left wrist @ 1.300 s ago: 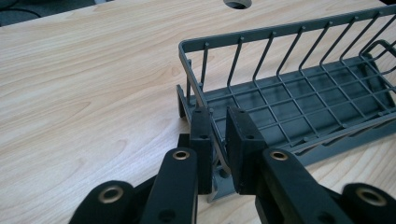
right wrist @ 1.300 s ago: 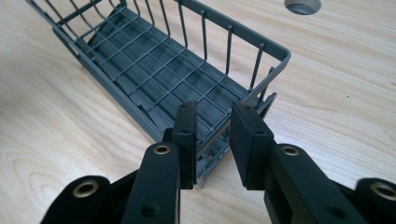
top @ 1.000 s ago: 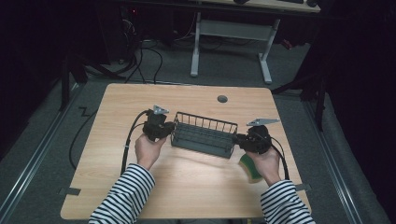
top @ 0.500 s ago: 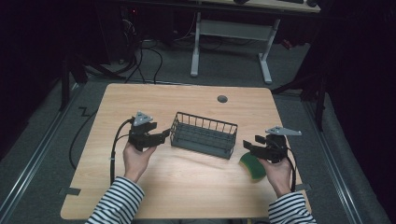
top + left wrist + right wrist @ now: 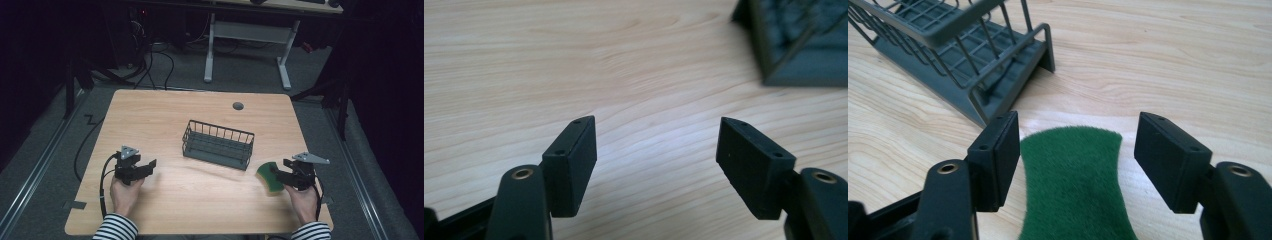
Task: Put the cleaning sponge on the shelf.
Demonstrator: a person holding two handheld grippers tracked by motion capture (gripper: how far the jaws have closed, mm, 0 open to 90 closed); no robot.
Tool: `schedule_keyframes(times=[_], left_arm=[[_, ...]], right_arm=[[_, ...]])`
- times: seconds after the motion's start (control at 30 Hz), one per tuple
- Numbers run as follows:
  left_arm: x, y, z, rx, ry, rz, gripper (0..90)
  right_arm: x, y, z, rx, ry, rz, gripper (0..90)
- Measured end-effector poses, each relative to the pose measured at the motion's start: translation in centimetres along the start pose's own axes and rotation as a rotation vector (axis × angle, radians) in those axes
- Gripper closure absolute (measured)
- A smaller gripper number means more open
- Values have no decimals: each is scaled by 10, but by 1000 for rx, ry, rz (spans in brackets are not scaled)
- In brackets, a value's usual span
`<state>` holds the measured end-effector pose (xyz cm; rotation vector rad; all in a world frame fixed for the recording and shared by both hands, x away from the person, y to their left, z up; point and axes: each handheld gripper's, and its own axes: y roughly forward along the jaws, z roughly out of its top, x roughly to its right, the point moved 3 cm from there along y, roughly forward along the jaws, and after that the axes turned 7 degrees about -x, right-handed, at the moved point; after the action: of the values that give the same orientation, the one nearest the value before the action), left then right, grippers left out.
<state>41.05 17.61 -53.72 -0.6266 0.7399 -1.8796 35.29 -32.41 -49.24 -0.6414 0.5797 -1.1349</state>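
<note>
Pale wood table [image 5: 200,120], dark room; wire basket [image 5: 218,145] central; green sponge [image 5: 268,176] — fuzzy, curved — at 4 o'clock between spread right gripper [image 5: 282,175] jaws; left gripper [image 5: 146,167] gaping, holding nothing.

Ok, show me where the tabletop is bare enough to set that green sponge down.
The light wooden table is bare along its far edge, around the small grey grommet, and down its left side. The near middle, between the left tongs and the green scouring sponge, is also free. It is tight by the dark wire basket and the right tongs.
</note>
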Motion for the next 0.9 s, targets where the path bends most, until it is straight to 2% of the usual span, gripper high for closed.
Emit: schedule_keyframes(times=[0.1,0.23,0.3,0.5,0.73,0.9], left_arm=[[-9,5,-5,-32,20,52,323],[-17,9,-12,-46,10,75,318],[-20,8,-17,-32,11,81,303],[-18,7,-19,-38,18,88,277],[-22,5,-19,-23,-22,51,277],[-23,5,-19,-24,-21,48,277]], right_arm=[[1,2,-4,-11,-4,-10,354],[-1,5,-7,-26,-26,-33,345],[-2,9,-8,-44,-44,-42,318],[-7,14,-15,-72,-64,-39,267],[-10,21,-22,-120,-75,-34,203],[-7,27,-24,-163,-72,-46,202]])
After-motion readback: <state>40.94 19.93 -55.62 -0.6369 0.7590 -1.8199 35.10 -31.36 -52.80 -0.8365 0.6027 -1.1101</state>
